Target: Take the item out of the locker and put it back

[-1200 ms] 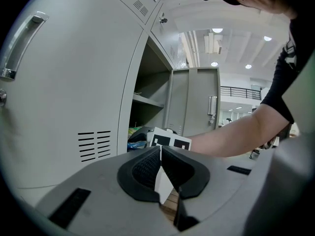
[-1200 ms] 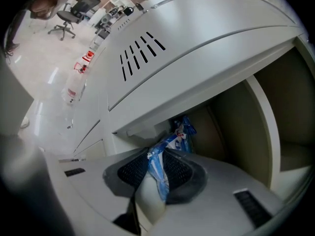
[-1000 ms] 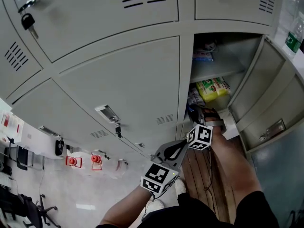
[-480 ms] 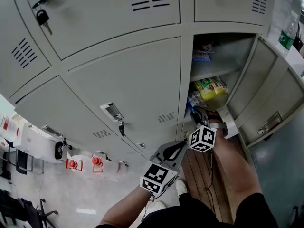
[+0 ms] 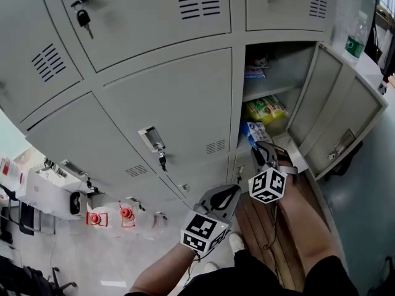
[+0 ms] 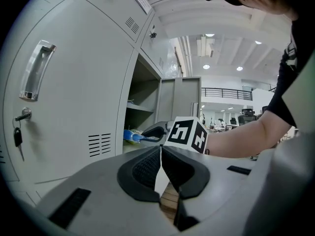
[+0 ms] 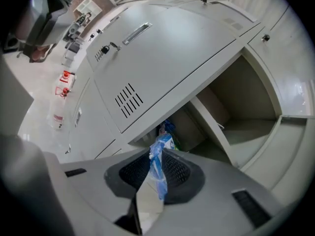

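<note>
Grey steel lockers (image 5: 166,97) filled most of the head view. One compartment (image 5: 271,57) at about one o'clock stood open, its door (image 5: 336,113) swung out toward three o'clock. A shelf (image 5: 268,90) split that compartment in two. On the shelf lay a small blue-and-white pack (image 5: 253,73), and below it a yellow-green packet (image 5: 265,110) rested toward the back.

The blue-and-white packet (image 5: 253,130) sat at the front of the lower section, against the compartment's nine-o'clock edge. The right gripper (image 7: 156,156) had it: its jaws were pinching the packet's thin crinkled edge, and the film ran up between the ribbed pads toward twelve o'clock in the right gripper view. No view showed whether the packet's far end rested on the locker floor or hung free.

The left gripper (image 6: 161,150) was held lower, at about six o'clock in the head view, just beside the right one and in front of the closed doors. Its jaws were pressed together with nothing between them. In the left gripper view the right gripper's marker cube (image 6: 186,135) showed just past those jaws, with the blue packet beyond it at eleven o'clock.

A key (image 5: 83,20) hung from a closed door at eleven o'clock in the head view, and another key (image 5: 162,160) hung under a pull handle (image 5: 151,139) near the middle. A strip of wooden flooring (image 5: 259,221) lay at the foot of the open compartment, at five o'clock.
</note>
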Motion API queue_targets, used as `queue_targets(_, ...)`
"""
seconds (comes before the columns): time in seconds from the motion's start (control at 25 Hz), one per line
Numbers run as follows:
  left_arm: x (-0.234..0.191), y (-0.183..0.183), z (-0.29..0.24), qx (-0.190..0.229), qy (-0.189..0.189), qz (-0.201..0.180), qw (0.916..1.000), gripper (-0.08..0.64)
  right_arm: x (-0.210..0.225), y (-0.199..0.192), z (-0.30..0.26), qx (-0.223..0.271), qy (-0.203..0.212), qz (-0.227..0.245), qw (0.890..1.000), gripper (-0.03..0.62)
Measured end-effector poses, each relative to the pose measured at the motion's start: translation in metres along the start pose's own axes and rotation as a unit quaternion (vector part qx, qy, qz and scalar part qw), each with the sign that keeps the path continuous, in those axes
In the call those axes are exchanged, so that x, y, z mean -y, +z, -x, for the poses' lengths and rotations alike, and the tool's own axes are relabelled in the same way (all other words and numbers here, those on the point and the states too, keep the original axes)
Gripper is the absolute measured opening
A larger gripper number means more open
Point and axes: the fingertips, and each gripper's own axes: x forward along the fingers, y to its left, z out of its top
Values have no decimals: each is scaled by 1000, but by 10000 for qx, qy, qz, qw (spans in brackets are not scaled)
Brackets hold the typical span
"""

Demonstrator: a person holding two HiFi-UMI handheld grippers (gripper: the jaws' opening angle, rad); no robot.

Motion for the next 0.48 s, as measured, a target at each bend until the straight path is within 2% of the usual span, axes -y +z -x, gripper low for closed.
queue_targets(0.48,41,-2,62,133,-297,-125,9994,21,-26,30,105,85,-333,-567,9978,124)
